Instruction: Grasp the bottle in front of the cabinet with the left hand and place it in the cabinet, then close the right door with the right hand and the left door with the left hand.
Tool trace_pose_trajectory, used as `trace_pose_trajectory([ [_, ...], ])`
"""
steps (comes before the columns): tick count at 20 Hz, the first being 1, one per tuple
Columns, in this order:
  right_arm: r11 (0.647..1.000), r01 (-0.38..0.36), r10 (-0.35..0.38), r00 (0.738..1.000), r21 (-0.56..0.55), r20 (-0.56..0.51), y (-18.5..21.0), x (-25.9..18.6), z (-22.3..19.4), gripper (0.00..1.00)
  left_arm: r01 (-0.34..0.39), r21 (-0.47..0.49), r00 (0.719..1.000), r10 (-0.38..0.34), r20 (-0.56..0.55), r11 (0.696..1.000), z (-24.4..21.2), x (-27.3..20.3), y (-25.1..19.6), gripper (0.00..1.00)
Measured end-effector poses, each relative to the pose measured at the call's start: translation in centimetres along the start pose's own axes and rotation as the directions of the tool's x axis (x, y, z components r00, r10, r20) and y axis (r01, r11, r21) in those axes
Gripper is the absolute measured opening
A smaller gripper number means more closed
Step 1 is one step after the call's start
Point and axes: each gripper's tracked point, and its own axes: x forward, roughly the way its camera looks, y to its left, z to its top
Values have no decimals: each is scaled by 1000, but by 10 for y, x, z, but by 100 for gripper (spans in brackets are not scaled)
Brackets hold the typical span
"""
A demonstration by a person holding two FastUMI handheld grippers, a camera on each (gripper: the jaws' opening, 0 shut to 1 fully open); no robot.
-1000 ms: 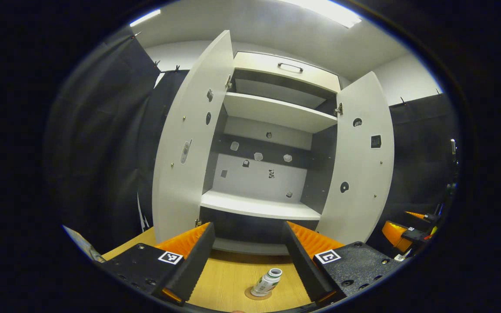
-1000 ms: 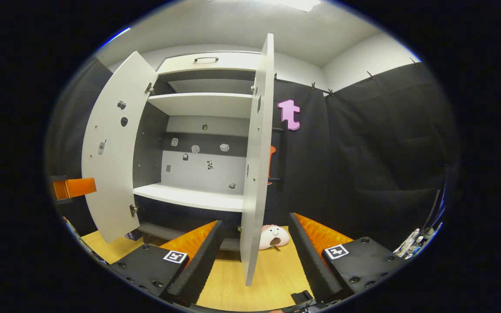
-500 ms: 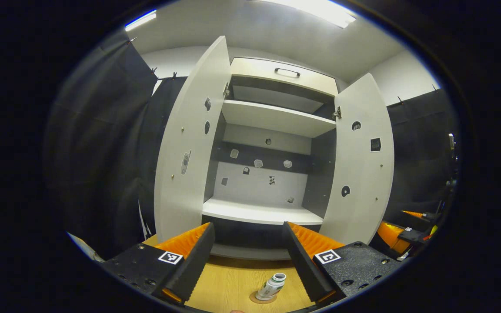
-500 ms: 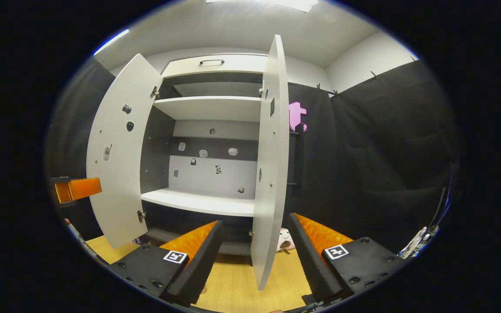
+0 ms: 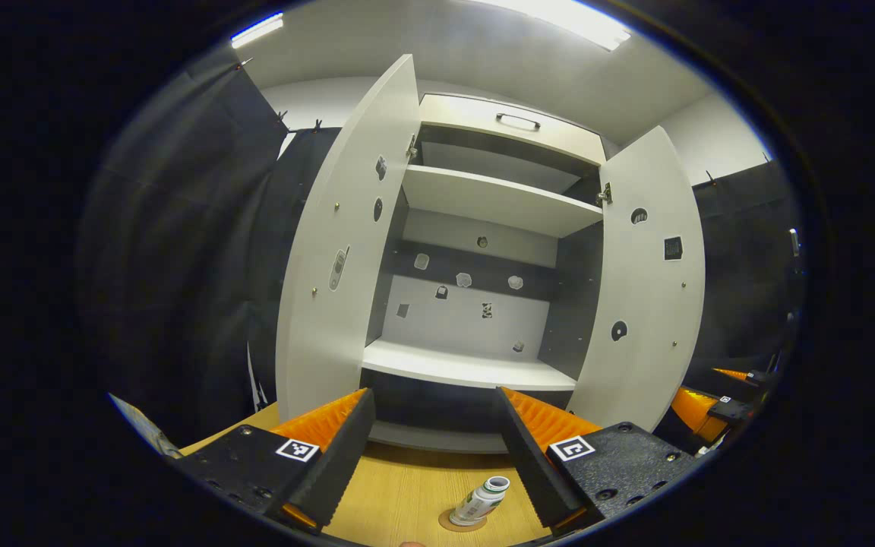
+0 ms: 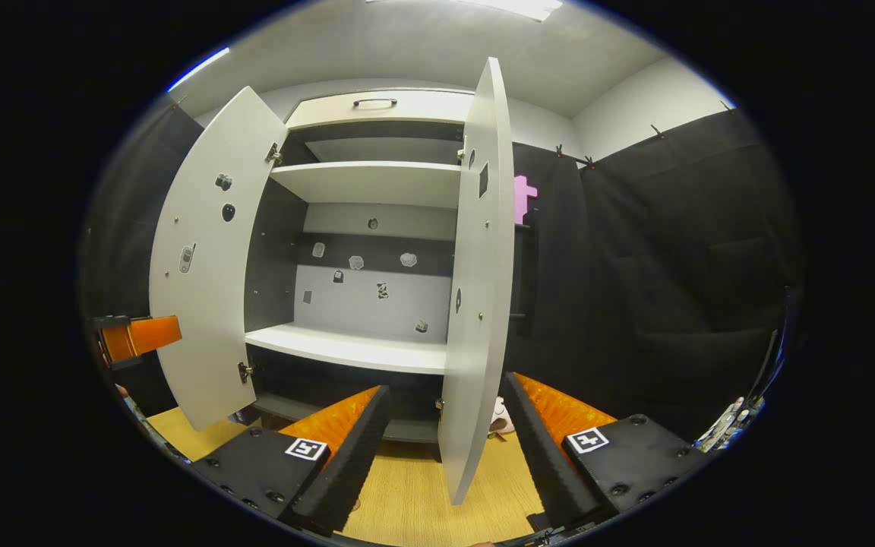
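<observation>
Saw one bottle (image 5: 481, 503) in the left gripper view, standing on a round coaster (image 5: 462, 521) on the desk (image 5: 399, 494), out in front of the cabinet (image 5: 483, 228). Sat low between the left gripper (image 5: 433, 448) fingers, closer to the right one, touching neither. Jaws spread wide, gripping nothing. Counted two doors, left door (image 5: 342, 251) and right door (image 5: 646, 289), both swung open. Two shelves inside, upper (image 5: 498, 199) and lower (image 5: 468, 368), plus one drawer (image 5: 513, 125) on top with one handle. Right gripper (image 6: 445, 448) jaws also wide apart and empty, with the right door's edge hanging between the fingers, contact hard to tell. Spotted one plush toy (image 6: 500, 416) behind that door.
</observation>
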Motion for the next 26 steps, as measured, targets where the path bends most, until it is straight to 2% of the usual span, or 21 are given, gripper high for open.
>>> trace_pose_trajectory([
  [1,1000,-1,1,1000,1,-2,1,0,-1,98,-7,6,1000,7,7,1000,-5,2,2,95],
  [2,1000,-1,1,1000,0,-3,1,-1,-2,89,-11,16,1000,10,13,1000,-12,2,2,95],
  [3,1000,-1,1,1000,-3,-4,1,-1,-3,98,-13,28,1000,13,12,1000,-21,4,3,92],
  [6,1000,7,-8,1000,-17,-7,-1,-2,-5,98,5,35,1000,-4,-16,999,-54,9,-2,95],
  [7,1000,12,-12,1000,-20,-8,-3,-3,-5,89,14,25,999,-13,-29,1000,-67,8,-5,95],
  [8,1000,17,-17,1000,-23,-10,-4,-4,-6,98,28,12,999,-27,-38,1000,-79,9,-8,95],
  [11,999,25,-25,1000,-25,-18,-6,-7,-8,98,73,-27,996,-75,-55,997,-118,13,-20,95],
  [12,999,29,-29,999,-27,-16,-7,-8,-7,89,81,-24,993,-83,-80,996,-137,14,-23,95],
  [14,999,37,-38,999,-34,-13,-10,-10,-6,89,99,2,989,-98,-111,995,-161,15,-30,95],
  [15,998,42,-42,999,-39,-14,-11,-11,-6,98,117,9,986,-115,-123,993,-172,16,-35,95],
  [16,998,46,-47,999,-45,-15,-12,-11,-6,98,141,2,981,-139,-134,990,-182,15,-43,95],
  [17,998,49,-50,999,-49,-16,-14,-13,-6,89,159,-8,977,-159,-144,987,-189,14,-49,95],
  [19,997,57,-58,998,-55,-21,-16,-14,-8,89,187,-18,968,-187,-167,982,-205,15,-60,95],
  [20,997,59,-61,998,-58,-26,-17,-14,-9,98,199,-13,964,-198,-179,980,-212,14,-65,95],
  [23,996,63,-66,997,-56,-43,-18,-16,-12,98,243,5,949,-237,-206,970,-234,17,-80,95],
  [24,996,67,-70,996,-56,-46,-20,-16,-13,90,253,7,943,-245,-223,967,-245,18,-82,95],
  [25,996,69,-72,996,-58,-49,-21,-17,-13,98,258,11,938,-248,-241,966,-255,19,-84,95],
  [26,995,75,-78,996,-62,-52,-23,-17,-14,95,262,15,933,-250,-259,965,-266,22,-86,95],
])
